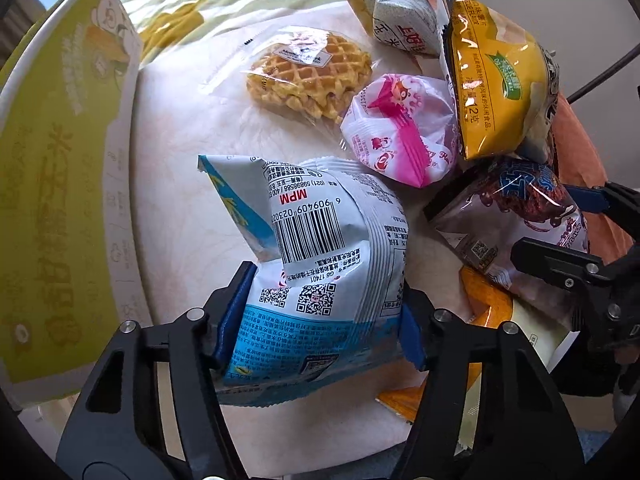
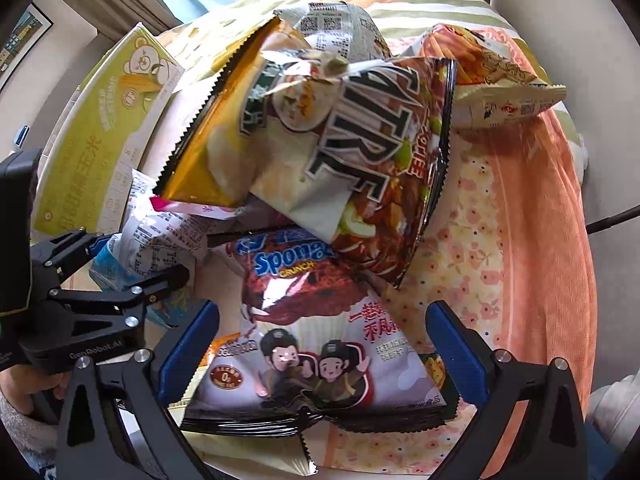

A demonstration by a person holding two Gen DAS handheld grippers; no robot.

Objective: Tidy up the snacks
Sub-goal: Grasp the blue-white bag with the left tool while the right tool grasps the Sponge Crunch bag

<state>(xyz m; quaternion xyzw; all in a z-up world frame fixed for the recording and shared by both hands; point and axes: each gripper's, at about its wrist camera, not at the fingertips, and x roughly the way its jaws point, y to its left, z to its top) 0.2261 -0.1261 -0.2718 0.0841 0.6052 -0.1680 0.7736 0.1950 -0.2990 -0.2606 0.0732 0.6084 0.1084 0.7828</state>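
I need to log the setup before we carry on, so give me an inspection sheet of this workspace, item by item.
Surface: pale tabletop, with a floral cloth on one side.
Job's things: blue-white packet, wrapped waffle, pink-white packet, yellow chip bag, Sponge Crunch bag, red chip bag.
Clutter: green cardboard box at the table's edge.
Grippers: left gripper shut on the blue-white packet; right gripper open, astride the Sponge Crunch bag, pads apart from it.
Cables: dark cable beyond the table.
Surroundings: striped fabric, framed picture.
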